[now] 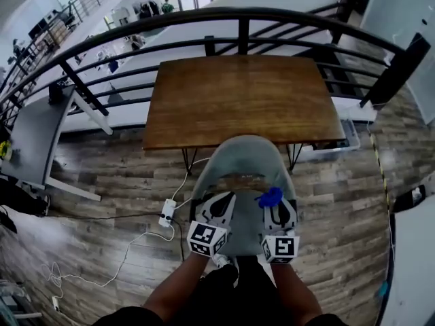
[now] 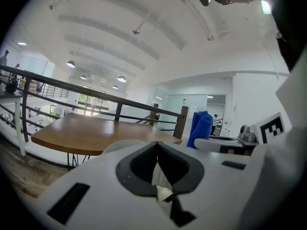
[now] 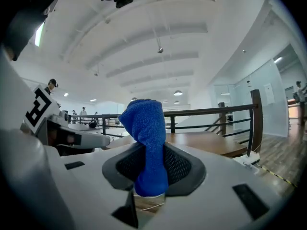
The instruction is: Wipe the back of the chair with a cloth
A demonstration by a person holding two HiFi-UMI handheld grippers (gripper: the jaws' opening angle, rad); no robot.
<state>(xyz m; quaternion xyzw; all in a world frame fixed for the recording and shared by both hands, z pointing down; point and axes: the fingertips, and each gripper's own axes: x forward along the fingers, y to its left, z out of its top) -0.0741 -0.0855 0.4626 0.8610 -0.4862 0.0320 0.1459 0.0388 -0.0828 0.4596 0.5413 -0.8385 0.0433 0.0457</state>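
A pale grey-green chair [image 1: 243,161] stands tucked under the wooden table [image 1: 241,97], its back towards me. My right gripper [image 1: 273,202] is shut on a blue cloth [image 1: 270,197], which sticks up between its jaws [image 3: 146,133]. It hovers over the right side of the chair seat. My left gripper [image 1: 221,206] hangs over the left side of the seat with its jaws closed and nothing held [image 2: 157,164]. The blue cloth [image 2: 200,128] also shows at the right of the left gripper view.
A black metal railing [image 1: 224,29] runs behind the table. A white power strip [image 1: 167,212] and its cables lie on the wood floor left of the chair. A grey desk [image 1: 30,141] stands at the left. My legs are at the bottom.
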